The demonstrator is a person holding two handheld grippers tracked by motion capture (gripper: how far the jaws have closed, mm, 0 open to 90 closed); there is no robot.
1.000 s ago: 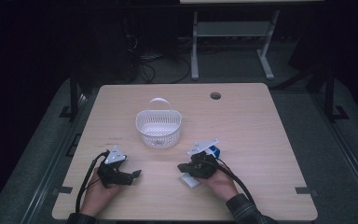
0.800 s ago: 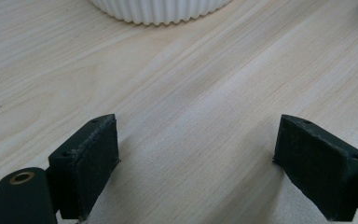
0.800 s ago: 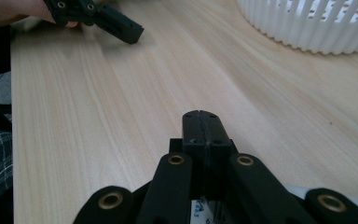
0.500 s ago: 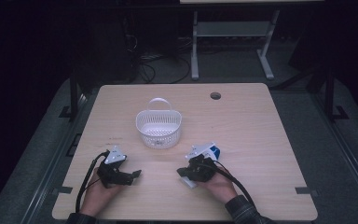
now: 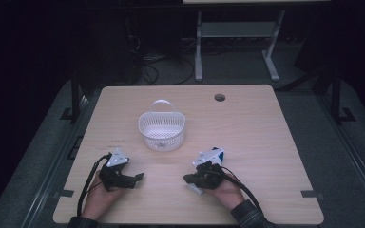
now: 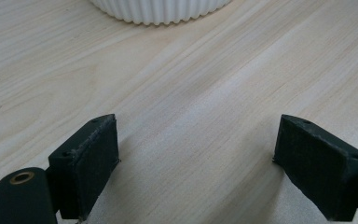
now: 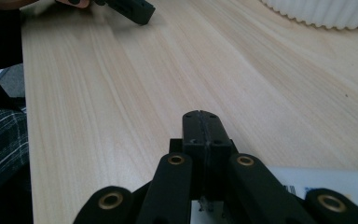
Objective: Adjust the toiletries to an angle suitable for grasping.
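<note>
Your right gripper [image 5: 188, 179] jaws pressed together, empty, over a white card [image 7: 326, 184], your left gripper [image 6: 196, 158] wide open, empty, white basket [image 5: 161, 130] ahead on worktop [image 5: 266, 128]

This looks like a lab or test room: a plain light-wood desk [image 5: 266, 142] with a cable hole [image 5: 219, 97] stands on dark grey carpet [image 5: 347, 156], loose cables [image 5: 164, 64] trail behind it, and a metal stand [image 5: 235, 47] sits in the unlit background.

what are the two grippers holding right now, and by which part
Nothing. The left gripper stands open over bare table; the right gripper is shut, pads together with nothing between. The white basket sits untouched.
</note>
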